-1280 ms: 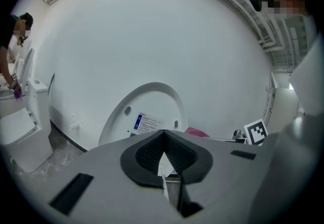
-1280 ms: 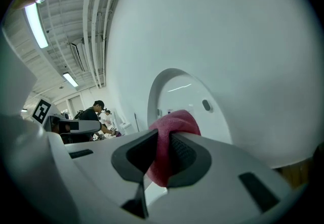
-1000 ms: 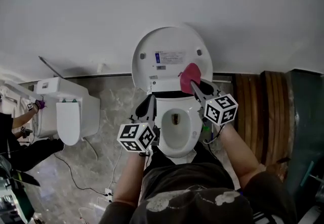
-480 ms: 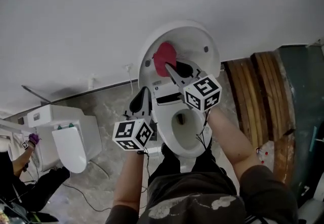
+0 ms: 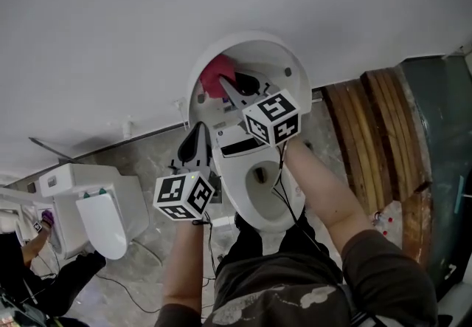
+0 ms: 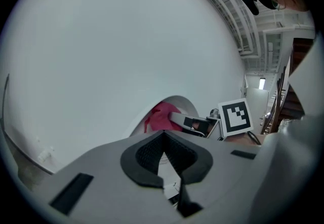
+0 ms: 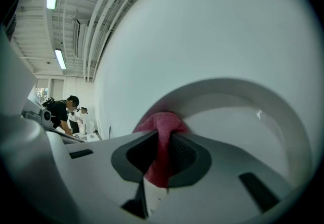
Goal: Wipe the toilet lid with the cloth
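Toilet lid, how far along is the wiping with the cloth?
Done: the toilet lid stands open, and the pink cloth is pinched in the right gripper. In hand: the cloth presses the lid's inner face near its top left edge in the head view. Left: the rest of that face; no wipe marks show what is covered. The left gripper is shut, empty, beside the seat.

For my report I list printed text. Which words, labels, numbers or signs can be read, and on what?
No readable words or numbers.
Sticker on the toilet lid: print too small, partly hidden.
Square markers only, no letters: cube on left gripper, cube on right gripper.
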`<state>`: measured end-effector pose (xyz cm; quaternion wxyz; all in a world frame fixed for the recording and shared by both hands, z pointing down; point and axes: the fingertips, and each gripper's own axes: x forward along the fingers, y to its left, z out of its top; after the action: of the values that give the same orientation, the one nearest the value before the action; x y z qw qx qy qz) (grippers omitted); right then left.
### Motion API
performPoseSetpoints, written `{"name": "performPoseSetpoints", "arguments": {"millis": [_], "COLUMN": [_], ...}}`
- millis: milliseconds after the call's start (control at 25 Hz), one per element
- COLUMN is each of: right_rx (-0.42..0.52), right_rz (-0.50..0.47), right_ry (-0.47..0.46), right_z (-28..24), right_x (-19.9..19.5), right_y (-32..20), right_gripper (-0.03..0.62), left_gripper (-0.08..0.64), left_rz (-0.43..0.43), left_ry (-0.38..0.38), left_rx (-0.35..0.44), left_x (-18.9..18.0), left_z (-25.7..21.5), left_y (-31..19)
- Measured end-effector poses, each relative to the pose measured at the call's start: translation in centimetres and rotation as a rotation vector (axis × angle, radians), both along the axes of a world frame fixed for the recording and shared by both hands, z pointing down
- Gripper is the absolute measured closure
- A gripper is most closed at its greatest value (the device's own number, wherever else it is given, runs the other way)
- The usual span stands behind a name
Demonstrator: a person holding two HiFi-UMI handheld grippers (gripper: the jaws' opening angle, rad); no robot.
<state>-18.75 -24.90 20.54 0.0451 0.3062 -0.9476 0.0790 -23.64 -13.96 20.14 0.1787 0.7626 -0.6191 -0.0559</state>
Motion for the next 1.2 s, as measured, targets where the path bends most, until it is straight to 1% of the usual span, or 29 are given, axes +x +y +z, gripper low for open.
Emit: {"name": "performPoseSetpoints", "arguments": {"millis": [200, 400, 560, 680, 760, 840, 1000, 1080, 1160, 1200], "right_rx": [-0.050, -0.169, -0.213, -0.227, -0.211, -0.179, -0.135, -0.116, -0.099, -0.097], "right_rz": [0.112, 0.247, 0.321, 0.336, 0.317, 0.258, 0.052, -0.035, -0.091, -0.103], "right_ry": [-0.035, -0.144, -0.138, -0.124, -0.113, -0.098, -0.047, -0.021, 0.006, 0.014], "right_z": [0.9, 3.1, 5.6, 6.2, 5.4, 4.1, 3.8, 4.1, 4.7, 5.1], "right_x": [6.7, 12.9, 15.9, 16.9, 16.4, 14.3, 6.9, 2.9, -0.6, -2.1], "right_y": [-2.6, -3.9, -4.0, -4.0, -3.4, -2.0, 2.4, 4.7, 6.3, 6.7], "right_gripper": [0.543, 0.543, 0.543, 0.543, 0.543, 0.543, 0.543, 0.543, 0.543, 0.543], "left_gripper": [0.552, 0.552, 0.552, 0.552, 0.552, 0.552, 0.552, 0.552, 0.552, 0.552], "left_rz": [-0.005, 0.021, 0.036, 0.039, 0.032, 0.014, -0.034, -0.049, -0.059, -0.062], "left_ry": [-0.003, 0.020, 0.041, 0.044, 0.041, 0.033, 0.011, 0.012, 0.013, 0.011], "left_rx": [-0.026, -0.048, -0.071, -0.072, -0.068, -0.060, -0.054, -0.061, -0.064, -0.066], "left_x": [2.5, 6.2, 8.6, 9.0, 8.4, 7.0, 3.2, 1.5, 0.0, -0.8], "left_z": [0.7, 2.0, 3.5, 3.7, 3.4, 2.9, 2.8, 3.2, 3.7, 3.9], "left_y": [-0.9, -1.8, -2.3, -2.4, -2.1, -1.5, -0.2, 0.7, 1.7, 2.1]}}
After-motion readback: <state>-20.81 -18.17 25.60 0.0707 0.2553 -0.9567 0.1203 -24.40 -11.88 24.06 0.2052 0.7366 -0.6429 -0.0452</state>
